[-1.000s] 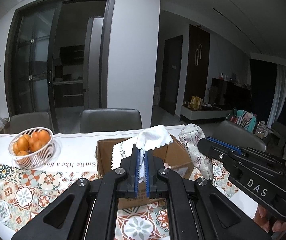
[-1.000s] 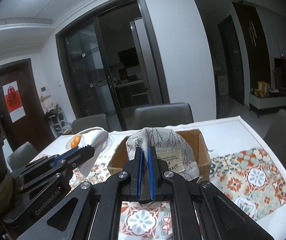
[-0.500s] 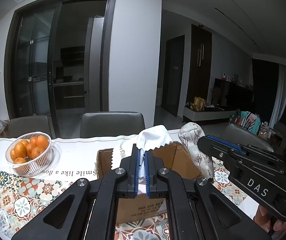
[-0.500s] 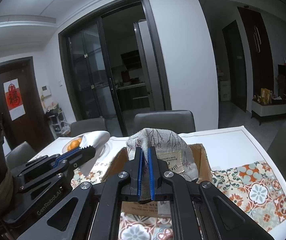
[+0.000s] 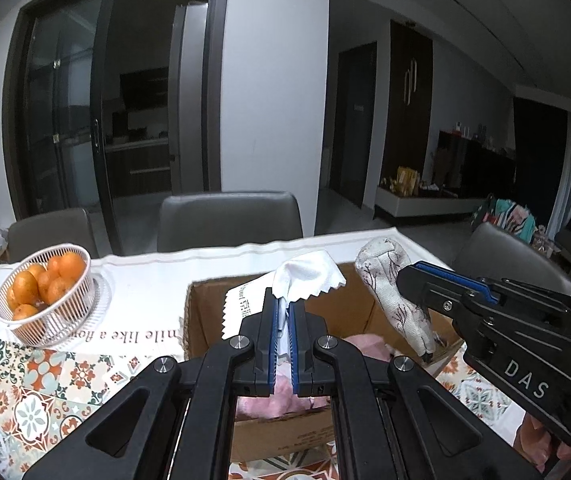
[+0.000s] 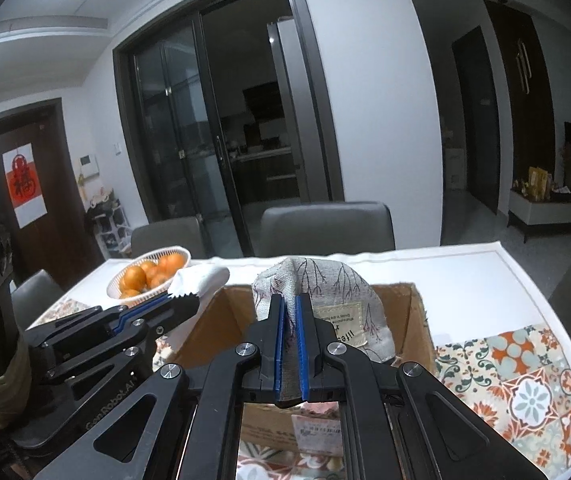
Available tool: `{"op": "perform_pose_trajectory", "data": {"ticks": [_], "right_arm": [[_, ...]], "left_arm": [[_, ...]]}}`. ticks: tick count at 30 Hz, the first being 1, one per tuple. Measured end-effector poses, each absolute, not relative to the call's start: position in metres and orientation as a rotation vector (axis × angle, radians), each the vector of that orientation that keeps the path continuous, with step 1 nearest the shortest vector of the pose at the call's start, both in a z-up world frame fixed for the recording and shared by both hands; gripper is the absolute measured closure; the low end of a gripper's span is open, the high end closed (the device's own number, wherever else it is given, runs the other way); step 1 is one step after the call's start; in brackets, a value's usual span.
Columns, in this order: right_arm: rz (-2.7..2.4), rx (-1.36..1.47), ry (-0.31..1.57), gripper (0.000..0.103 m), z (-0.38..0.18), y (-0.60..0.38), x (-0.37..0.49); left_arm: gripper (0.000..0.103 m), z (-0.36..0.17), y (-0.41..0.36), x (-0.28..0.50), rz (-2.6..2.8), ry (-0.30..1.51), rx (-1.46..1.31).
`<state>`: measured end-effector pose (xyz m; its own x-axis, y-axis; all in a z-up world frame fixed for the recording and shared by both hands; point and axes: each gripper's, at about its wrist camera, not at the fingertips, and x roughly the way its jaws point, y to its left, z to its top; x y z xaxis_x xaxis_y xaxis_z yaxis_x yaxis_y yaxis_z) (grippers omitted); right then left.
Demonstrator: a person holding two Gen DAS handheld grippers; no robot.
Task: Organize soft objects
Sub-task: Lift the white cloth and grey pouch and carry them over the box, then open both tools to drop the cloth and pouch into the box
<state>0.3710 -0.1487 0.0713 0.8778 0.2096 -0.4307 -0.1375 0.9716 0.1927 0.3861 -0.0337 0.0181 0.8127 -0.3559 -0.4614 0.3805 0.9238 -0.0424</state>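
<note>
- Both my hands have come forward since a second ago, so the cardboard box (image 5: 269, 432) sits closer under the tongs now.
- Left gripper (image 5: 281, 312) is clamped tight on the white cloth (image 5: 309, 272), above the box's far side.
- Right gripper (image 6: 290, 320) is pinched on the branch-print fabric pouch (image 6: 325, 284), over the box too.
- Something pink (image 5: 365, 344) lies inside the box, mostly hidden by my tongs, can't make it out.
</note>
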Motion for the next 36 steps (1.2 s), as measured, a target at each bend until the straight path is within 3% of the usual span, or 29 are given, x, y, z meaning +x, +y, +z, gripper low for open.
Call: {"op": "perform_pose_trajectory", "data": {"ticks": [13,18,20,22,36], "right_arm": [[0.190,0.144,0.588,0.096,0.028,-0.152,0.412],[0.174,0.157,0.622,0.094,0.016,-0.156,0.420],[0.172,0.159,0.632,0.088,0.014,-0.157,0.422],[0.173,0.165,0.637,0.078,0.013,-0.158,0.421],[0.096,0.175,0.582,0.071,0.037,-0.162,0.379]], "left_arm": [[0.094,-0.027,-0.048,0.418,-0.373,0.618,0.076],[0.074,-0.031,-0.050,0.423,-0.368,0.638,0.087],[0.060,-0.030,-0.050,0.422,-0.361,0.635,0.095],[0.058,-0.028,-0.048,0.420,-0.342,0.626,0.095],[0.050,0.005,-0.029,0.369,-0.234,0.542,0.071]]}}
